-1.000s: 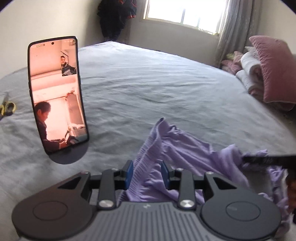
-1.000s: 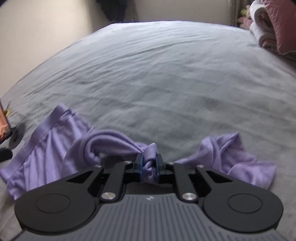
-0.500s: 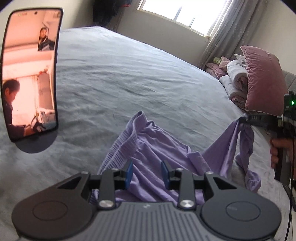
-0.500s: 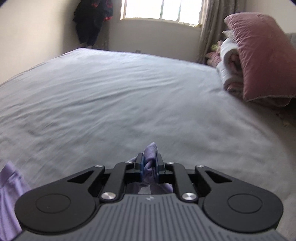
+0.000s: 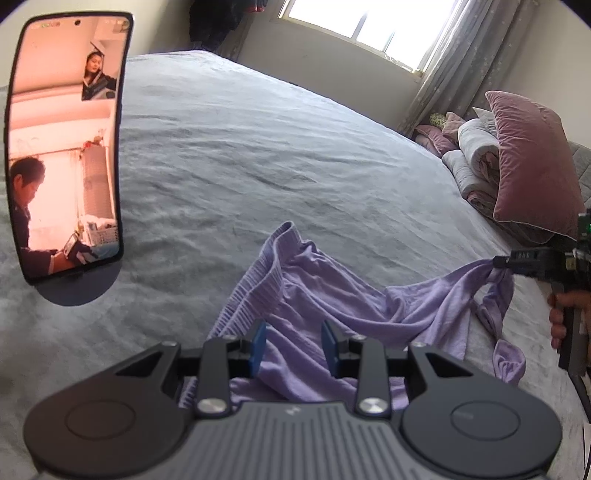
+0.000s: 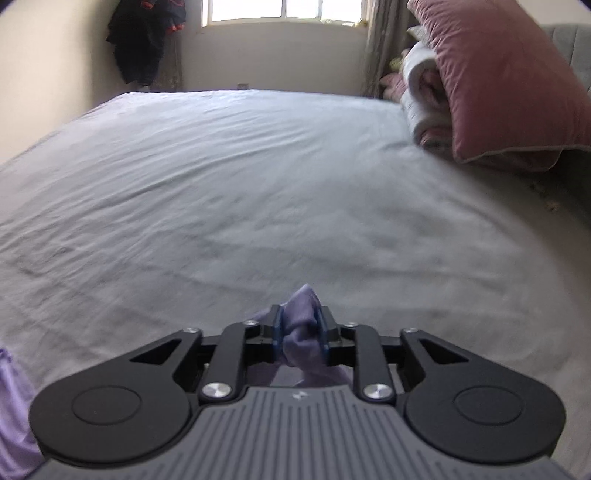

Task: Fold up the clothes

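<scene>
Grey bed (image 5: 280, 155) filling both views, lightly wrinkled, under a bright window (image 6: 258, 11) on the far wall, with dark clothes (image 6: 144, 40) hanging in the corner to its left. Pink pillow (image 5: 532, 173) propped at the right edge of the bed, against rolled bedding (image 5: 469, 162). Phone (image 5: 66, 147) standing upright on a round stand at the left, screen lit with a video call. Lilac garment (image 5: 306, 295) lying crumpled on the bed near the front edge, ribbed waistband toward the phone, 1 end pulled out to the right and lifted off the sheet. Left gripper (image 5: 291, 347) low over the near part of the garment, jaws partly apart, cloth lying between the 2 blue pads; cannot tell whether the pads press it or merely straddle it. Right gripper (image 6: 301, 336) with a bunched twist of lilac cloth between its pads, jaws opening, cloth filling the gap and touching both pads. Same gripper seen from the left view at the right edge (image 5: 517, 264), tips pinching the raised end of the garment, a hand (image 5: 565, 317) wrapped round its handle. Loose loop of fabric hanging below those tips down to the bed.
</scene>
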`<state>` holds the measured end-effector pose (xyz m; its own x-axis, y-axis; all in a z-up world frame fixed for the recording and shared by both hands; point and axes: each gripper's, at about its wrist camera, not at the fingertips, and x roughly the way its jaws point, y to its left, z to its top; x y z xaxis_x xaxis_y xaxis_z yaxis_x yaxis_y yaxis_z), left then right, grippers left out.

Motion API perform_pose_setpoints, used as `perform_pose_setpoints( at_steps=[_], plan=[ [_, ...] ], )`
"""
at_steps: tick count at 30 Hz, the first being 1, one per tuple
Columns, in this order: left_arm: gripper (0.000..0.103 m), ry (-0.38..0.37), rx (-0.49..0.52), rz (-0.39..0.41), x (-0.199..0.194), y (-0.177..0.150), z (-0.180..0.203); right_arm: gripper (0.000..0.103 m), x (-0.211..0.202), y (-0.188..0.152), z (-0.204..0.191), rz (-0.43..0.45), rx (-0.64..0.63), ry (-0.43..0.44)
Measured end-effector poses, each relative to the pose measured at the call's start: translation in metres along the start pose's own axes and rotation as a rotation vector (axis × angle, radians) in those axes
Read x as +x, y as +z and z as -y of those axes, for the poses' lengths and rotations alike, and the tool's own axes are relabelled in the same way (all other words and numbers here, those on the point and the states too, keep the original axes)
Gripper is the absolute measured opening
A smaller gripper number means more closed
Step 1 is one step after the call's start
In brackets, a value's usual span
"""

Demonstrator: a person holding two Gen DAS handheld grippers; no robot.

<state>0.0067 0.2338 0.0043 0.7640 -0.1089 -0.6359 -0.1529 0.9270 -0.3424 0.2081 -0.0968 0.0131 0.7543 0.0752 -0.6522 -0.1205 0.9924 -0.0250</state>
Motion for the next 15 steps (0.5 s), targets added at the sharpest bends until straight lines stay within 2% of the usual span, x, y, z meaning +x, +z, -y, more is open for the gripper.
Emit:
perform_pose_setpoints(
  at_steps=[2,6,10,15],
  plan=[
    [0.034,0.001,-0.003,0.006,-0.004,0.000,-0.002,0.040,-0.006,-0.004,-0.003,-0.017,-0.003,0.041],
    [0.034,0.024,-0.005,-0.008,-0.009,-0.003,-0.009,0.043,-0.018,-0.012,-0.023,-0.083,-0.035,0.139],
    [0.034,0.050,-0.020,-0.036,-0.013,-0.006,-0.020,0.045,-0.024,-0.028,-0.055,-0.156,-0.048,0.281],
    [0.034,0.042,-0.068,-0.072,-0.019,-0.010,-0.036,0.051,-0.029,-0.042,-0.101,-0.221,-0.068,0.426]
  ],
)
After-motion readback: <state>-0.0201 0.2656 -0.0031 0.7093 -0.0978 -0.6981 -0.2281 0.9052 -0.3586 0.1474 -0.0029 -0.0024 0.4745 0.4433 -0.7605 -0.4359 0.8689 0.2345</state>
